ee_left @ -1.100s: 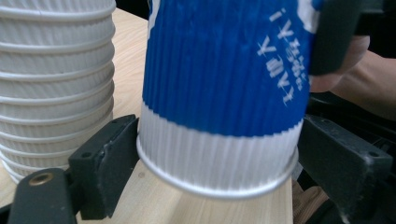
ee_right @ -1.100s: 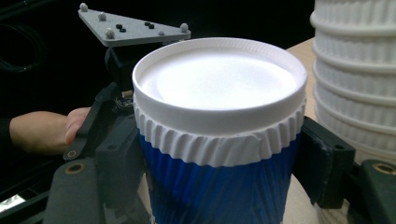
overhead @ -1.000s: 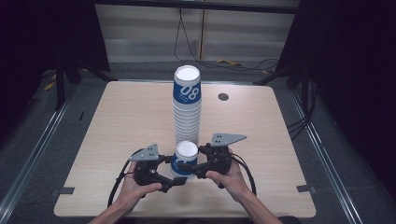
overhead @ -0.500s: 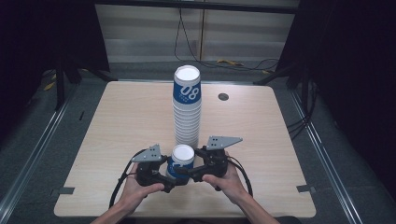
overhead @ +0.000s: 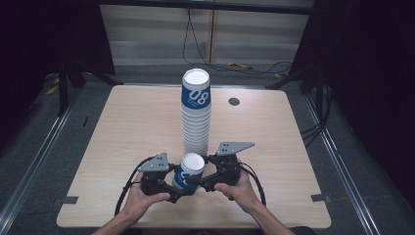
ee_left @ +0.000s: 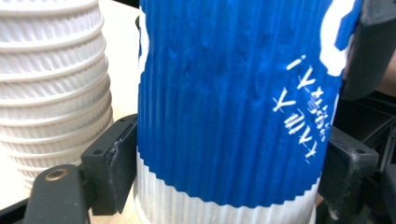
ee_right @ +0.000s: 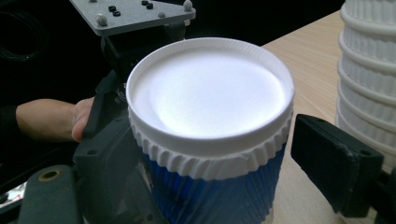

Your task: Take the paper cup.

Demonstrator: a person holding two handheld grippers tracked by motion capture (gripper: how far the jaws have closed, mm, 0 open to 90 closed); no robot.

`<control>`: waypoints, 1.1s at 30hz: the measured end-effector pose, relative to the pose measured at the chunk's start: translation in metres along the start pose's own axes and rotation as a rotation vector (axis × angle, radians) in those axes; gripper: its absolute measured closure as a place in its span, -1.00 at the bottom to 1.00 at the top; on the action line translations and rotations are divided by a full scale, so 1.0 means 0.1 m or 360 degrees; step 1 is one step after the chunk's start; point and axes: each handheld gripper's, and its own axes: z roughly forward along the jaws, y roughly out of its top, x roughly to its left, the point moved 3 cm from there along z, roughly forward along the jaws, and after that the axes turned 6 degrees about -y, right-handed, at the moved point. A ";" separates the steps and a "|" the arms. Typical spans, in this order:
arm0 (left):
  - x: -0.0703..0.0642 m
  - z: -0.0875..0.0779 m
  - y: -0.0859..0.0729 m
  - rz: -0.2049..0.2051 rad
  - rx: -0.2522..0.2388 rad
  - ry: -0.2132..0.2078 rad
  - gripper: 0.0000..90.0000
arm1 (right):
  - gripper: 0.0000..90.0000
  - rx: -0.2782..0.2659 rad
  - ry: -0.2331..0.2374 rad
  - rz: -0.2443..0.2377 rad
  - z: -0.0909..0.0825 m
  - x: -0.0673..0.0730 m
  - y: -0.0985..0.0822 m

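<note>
Left gripper (overhead: 177,188) clamped on blue cup (overhead: 188,172), right gripper (ee_right: 205,158) just-opened around its white rim, gap visible close-up

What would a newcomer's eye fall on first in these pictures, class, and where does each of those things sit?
First, the tall stack of ribbed paper cups standing mid-table, its top cup blue with white numerals. Next, the single blue cup upside down at the near edge, between the left gripper and the right gripper. The left gripper's jaws press its sides; the right gripper's jaws have just been opening, with a gap at one pad.
</note>
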 end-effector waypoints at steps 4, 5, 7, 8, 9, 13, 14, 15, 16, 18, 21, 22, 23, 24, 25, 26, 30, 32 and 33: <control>0.02 0.01 -0.02 -0.0017 0.0034 -0.0020 -0.58 | -0.67 0.0001 -0.0011 -0.0005 -0.02 0.00 0.03; 0.03 0.01 -0.02 -0.0026 0.0040 -0.0025 -0.58 | -0.68 -0.0004 -0.0016 -0.0004 -0.03 -0.01 0.04; 0.04 0.01 -0.03 -0.0030 0.0050 -0.0017 -0.58 | -0.68 0.0000 -0.0024 -0.0004 -0.04 -0.02 0.05; 0.05 0.00 -0.04 -0.0028 0.0048 -0.0009 -0.58 | -0.68 0.0002 -0.0017 0.0003 -0.05 -0.03 0.05; 0.05 0.00 -0.04 -0.0027 0.0052 0.0000 -0.58 | -0.68 0.0004 -0.0017 0.0008 -0.06 -0.03 0.05; 0.08 -0.05 -0.05 -0.0059 0.0058 -0.0005 -0.58 | -0.68 -0.0014 -0.0025 0.0026 -0.09 -0.05 0.06; 0.09 -0.06 -0.05 -0.0070 0.0062 -0.0013 -0.58 | -0.68 -0.0020 -0.0033 0.0023 -0.10 -0.06 0.06; 0.09 -0.07 -0.05 -0.0073 0.0068 -0.0015 -0.58 | -0.68 -0.0022 -0.0037 0.0026 -0.12 -0.06 0.07; 0.09 -0.08 -0.05 -0.0076 0.0073 -0.0014 -0.58 | -0.68 -0.0024 -0.0043 0.0022 -0.13 -0.07 0.07; 0.10 -0.09 -0.06 -0.0073 0.0091 -0.0016 -0.58 | -0.68 -0.0017 -0.0047 0.0002 -0.17 -0.07 0.06; 0.11 -0.11 -0.05 -0.0059 0.0126 0.0010 -0.58 | -0.68 0.0032 -0.0094 -0.0065 -0.20 -0.07 0.05; 0.12 -0.11 -0.04 -0.0040 0.0150 0.0030 -0.57 | -0.67 0.0046 -0.0109 -0.0079 -0.21 -0.08 0.04; 0.12 -0.12 -0.04 -0.0044 0.0158 0.0049 -0.57 | -0.67 0.0054 -0.0117 -0.0079 -0.22 -0.08 0.03; 0.13 -0.12 -0.05 -0.0035 0.0182 0.0068 -0.57 | -0.66 0.0062 -0.0121 -0.0079 -0.22 -0.09 0.03; 0.14 -0.13 -0.05 -0.0028 0.0206 0.0079 -0.57 | -0.66 0.0075 -0.0127 -0.0087 -0.23 -0.09 0.02; 0.14 -0.13 -0.06 -0.0033 0.0218 0.0081 -0.57 | -0.66 0.0086 -0.0133 -0.0090 -0.24 -0.09 0.02; 0.14 -0.11 -0.08 -0.0030 0.0257 0.0086 -0.57 | -0.66 0.0132 -0.0145 -0.0089 -0.24 -0.11 0.01; 0.15 -0.11 -0.08 -0.0031 0.0263 0.0086 -0.56 | -0.66 0.0166 -0.0144 -0.0099 -0.24 -0.12 -0.01; 0.15 -0.12 -0.08 -0.0036 0.0259 0.0087 -0.56 | -0.66 0.0177 -0.0148 -0.0102 -0.24 -0.12 -0.01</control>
